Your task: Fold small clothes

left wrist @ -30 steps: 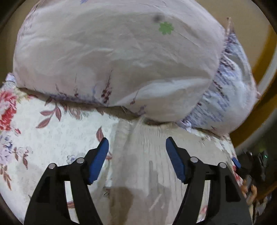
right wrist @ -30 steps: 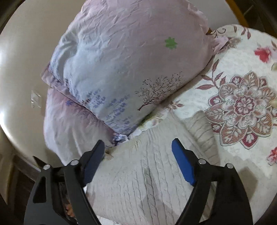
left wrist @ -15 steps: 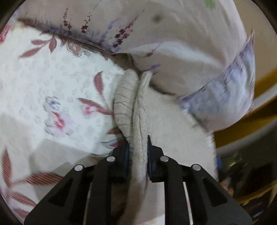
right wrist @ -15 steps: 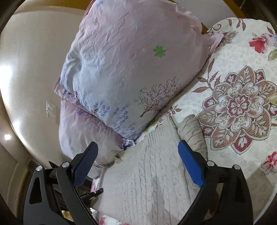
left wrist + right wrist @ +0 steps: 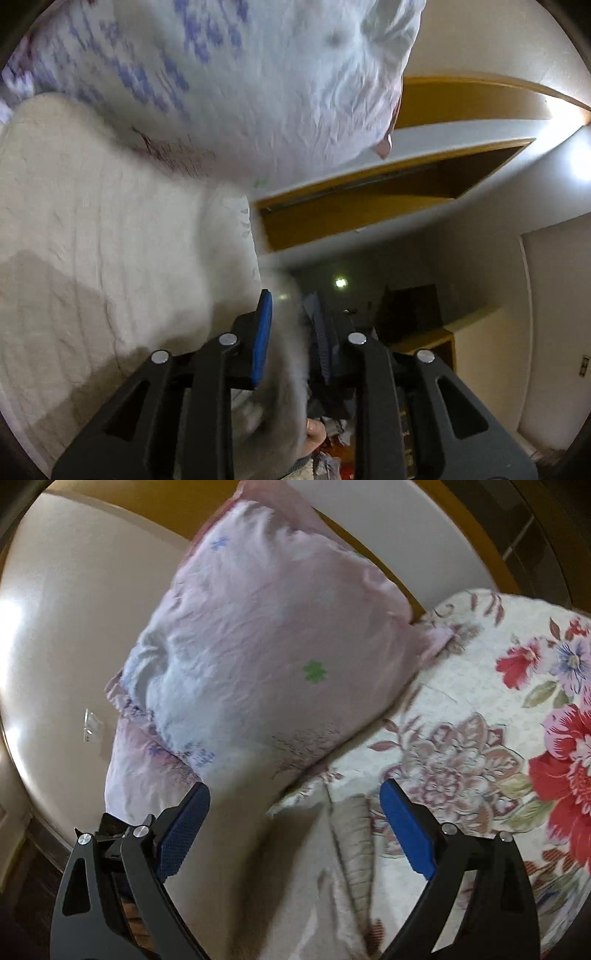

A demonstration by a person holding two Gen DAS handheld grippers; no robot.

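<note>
A cream cable-knit garment (image 5: 96, 258) lies on the bed below the pillows. My left gripper (image 5: 290, 332) is shut on a fold of its edge (image 5: 288, 369), lifted and swung toward the bed's side. In the right wrist view the same knit (image 5: 295, 878) lies between and below the fingers of my right gripper (image 5: 291, 827), which is open and holds nothing. The ribbed edge (image 5: 354, 830) shows near its right finger.
Two pale floral pillows (image 5: 266, 657) are stacked against the cream headboard (image 5: 55, 609). The floral bedspread (image 5: 498, 720) spreads to the right. Past the bed's edge in the left wrist view are a wooden frame (image 5: 351, 206) and a dark cluttered room (image 5: 406, 314).
My left gripper closed on the knit's edge and swung it up and sideways, so its view now faces the room. My right gripper stayed open and drew back a little.
</note>
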